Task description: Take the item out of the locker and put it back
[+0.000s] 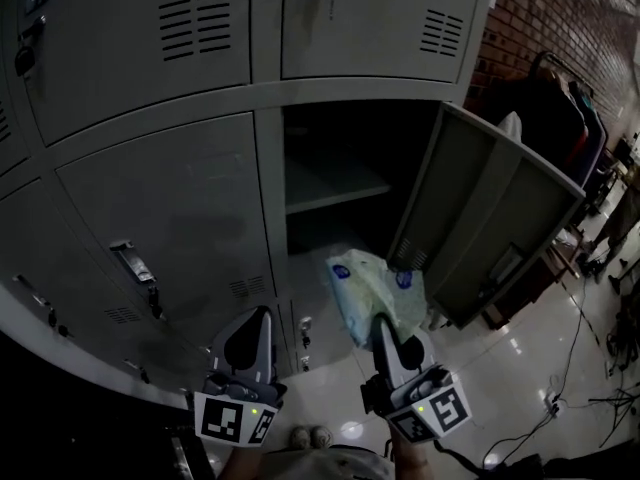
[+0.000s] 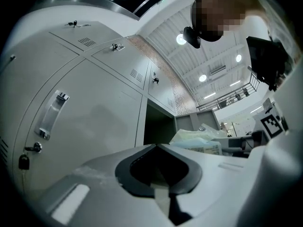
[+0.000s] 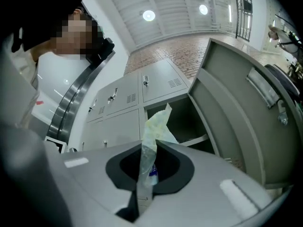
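Note:
A pale green and white plastic packet (image 1: 375, 293) hangs in front of the open locker (image 1: 340, 183), just outside its lower compartment. My right gripper (image 1: 381, 325) is shut on the packet's near edge; in the right gripper view the thin packet (image 3: 154, 126) stands up between the closed jaws of the right gripper (image 3: 142, 178). The locker's door (image 1: 490, 218) swings out to the right. My left gripper (image 1: 262, 315) is low at the left, before a closed locker door, shut with nothing in it. In the left gripper view the left gripper (image 2: 161, 190) points at the lockers, the packet (image 2: 196, 141) to its right.
Closed grey lockers with handles (image 1: 130, 260) fill the left and top. A shelf (image 1: 335, 190) divides the open locker. A brick wall (image 1: 560, 18), dark gear (image 1: 560, 118) and floor cables (image 1: 580, 368) lie at the right. The person's shoes (image 1: 308, 436) are on the glossy floor.

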`<action>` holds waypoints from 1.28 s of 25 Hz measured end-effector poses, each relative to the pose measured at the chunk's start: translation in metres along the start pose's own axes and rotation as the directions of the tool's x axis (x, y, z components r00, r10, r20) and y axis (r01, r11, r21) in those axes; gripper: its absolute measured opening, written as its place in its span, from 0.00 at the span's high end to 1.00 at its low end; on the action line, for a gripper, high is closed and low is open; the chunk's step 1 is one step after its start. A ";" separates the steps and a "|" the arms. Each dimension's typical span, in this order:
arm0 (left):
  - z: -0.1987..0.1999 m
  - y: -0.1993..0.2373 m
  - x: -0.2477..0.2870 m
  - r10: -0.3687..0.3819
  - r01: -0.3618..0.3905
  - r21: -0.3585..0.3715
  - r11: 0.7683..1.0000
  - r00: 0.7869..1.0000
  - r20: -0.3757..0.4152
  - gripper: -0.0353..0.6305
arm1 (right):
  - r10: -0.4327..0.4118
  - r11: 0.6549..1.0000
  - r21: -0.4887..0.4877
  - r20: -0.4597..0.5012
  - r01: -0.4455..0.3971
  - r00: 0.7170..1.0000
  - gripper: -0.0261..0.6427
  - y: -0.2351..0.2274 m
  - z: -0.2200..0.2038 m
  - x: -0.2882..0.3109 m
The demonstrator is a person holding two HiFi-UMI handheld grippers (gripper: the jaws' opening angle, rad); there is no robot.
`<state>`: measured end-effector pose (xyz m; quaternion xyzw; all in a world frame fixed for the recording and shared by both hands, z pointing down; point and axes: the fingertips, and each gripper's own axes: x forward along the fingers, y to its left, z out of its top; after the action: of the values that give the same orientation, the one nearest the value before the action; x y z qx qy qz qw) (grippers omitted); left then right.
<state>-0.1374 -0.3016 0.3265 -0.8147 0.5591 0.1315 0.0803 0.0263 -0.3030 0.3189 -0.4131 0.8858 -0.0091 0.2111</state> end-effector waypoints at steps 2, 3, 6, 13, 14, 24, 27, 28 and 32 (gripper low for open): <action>0.003 0.001 -0.002 0.004 -0.004 0.005 1.000 1.000 0.005 0.94 | -0.004 1.000 -0.004 0.005 0.004 1.000 0.94 0.002 0.002 -0.001; 0.004 0.002 -0.003 0.005 -0.005 0.007 1.000 1.000 0.008 0.94 | -0.004 1.000 -0.002 0.009 0.004 1.000 0.94 0.004 0.002 -0.001; 0.007 0.004 -0.006 0.009 -0.009 0.013 1.000 1.000 0.009 0.94 | 0.004 1.000 0.008 0.010 -0.004 1.000 0.94 0.009 0.001 -0.001; 0.009 0.004 -0.012 0.015 -0.015 0.015 1.000 1.000 0.009 0.94 | 0.004 0.999 0.034 0.004 -0.004 1.000 0.94 0.015 -0.004 -0.003; 0.010 0.004 -0.012 0.016 -0.016 0.015 1.000 1.000 0.010 0.94 | 0.002 0.999 0.036 0.005 -0.002 1.000 0.94 0.015 -0.004 -0.004; 0.012 0.001 -0.013 0.012 -0.012 0.013 1.000 1.000 0.017 0.94 | -0.008 1.000 0.026 0.022 0.008 1.000 0.94 0.015 0.004 -0.012; 0.012 0.000 -0.013 0.011 -0.011 0.016 1.000 1.000 0.017 0.94 | 0.016 1.000 0.013 0.042 -0.017 0.999 0.94 0.017 0.015 -0.002; 0.013 0.000 -0.013 0.012 -0.012 0.016 1.000 1.000 0.018 0.94 | 0.025 1.000 0.001 0.053 -0.026 0.998 0.94 0.016 0.021 0.006; 0.014 0.004 -0.013 0.022 -0.022 0.016 1.000 1.000 0.019 0.94 | 0.012 0.997 -0.072 0.068 -0.007 0.998 0.94 -0.003 0.054 0.059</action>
<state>-0.1472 -0.2878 0.3173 -0.8064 0.5683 0.1358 0.0907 0.0154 -0.3399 0.2482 -0.4162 0.8799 0.0380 0.2261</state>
